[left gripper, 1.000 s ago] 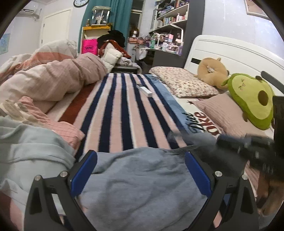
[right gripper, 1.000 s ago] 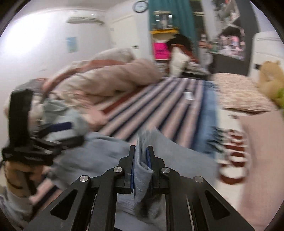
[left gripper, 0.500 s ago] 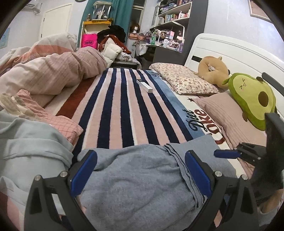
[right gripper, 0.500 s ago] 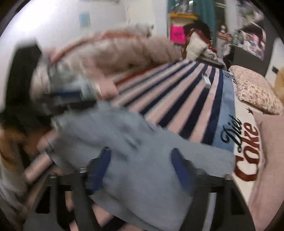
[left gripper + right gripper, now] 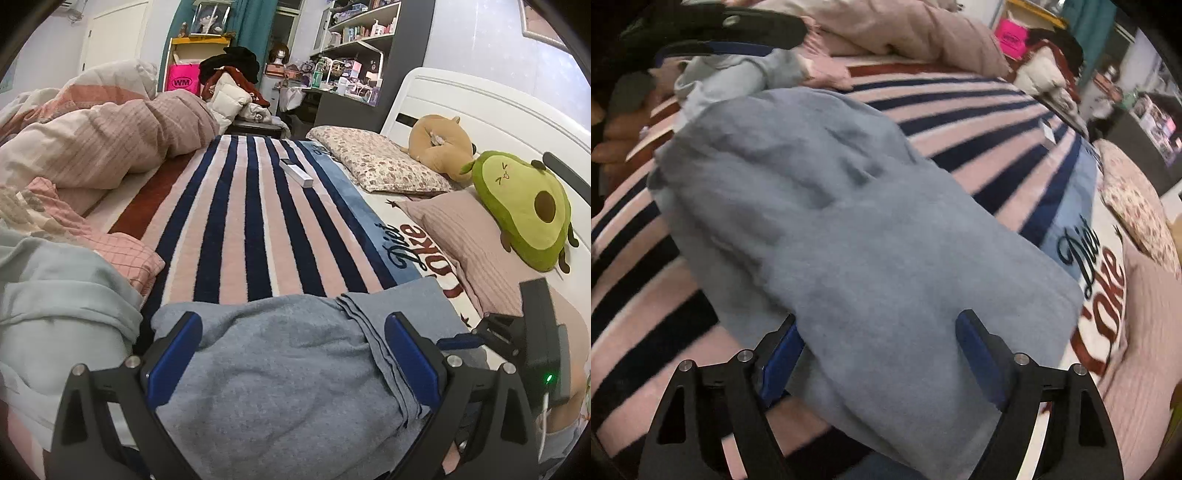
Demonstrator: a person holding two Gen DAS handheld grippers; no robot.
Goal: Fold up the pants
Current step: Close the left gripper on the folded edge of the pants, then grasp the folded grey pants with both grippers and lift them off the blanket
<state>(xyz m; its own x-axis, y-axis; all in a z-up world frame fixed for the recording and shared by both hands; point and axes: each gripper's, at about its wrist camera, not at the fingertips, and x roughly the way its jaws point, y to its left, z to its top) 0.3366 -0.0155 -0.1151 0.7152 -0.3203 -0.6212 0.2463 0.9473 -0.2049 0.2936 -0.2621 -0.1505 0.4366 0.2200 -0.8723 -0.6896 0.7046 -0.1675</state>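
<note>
The grey-blue pants [image 5: 280, 362] lie folded in a bundle on the striped blanket [image 5: 251, 229] at the near edge of the bed. They also fill the right wrist view [image 5: 849, 229]. My left gripper [image 5: 291, 354] is open just above the bundle, one finger on each side, holding nothing. My right gripper [image 5: 882, 350] is open over the bundle's near end and empty. The right gripper also shows at the right edge of the left wrist view [image 5: 532, 339]. The left gripper shows at the top left of the right wrist view [image 5: 713, 33].
A pale blue garment [image 5: 55, 314] and a pink checked cloth [image 5: 122, 251] lie left of the pants. A rumpled duvet [image 5: 110, 140] is at far left. Pillows [image 5: 376, 166], an avocado plush [image 5: 524, 206] and a white box [image 5: 295, 171] lie beyond.
My right gripper was shut on a fold of the pants a second ago. It has opened, let the cloth drop onto the bundle, and now looks down on it. The left gripper stayed open.
</note>
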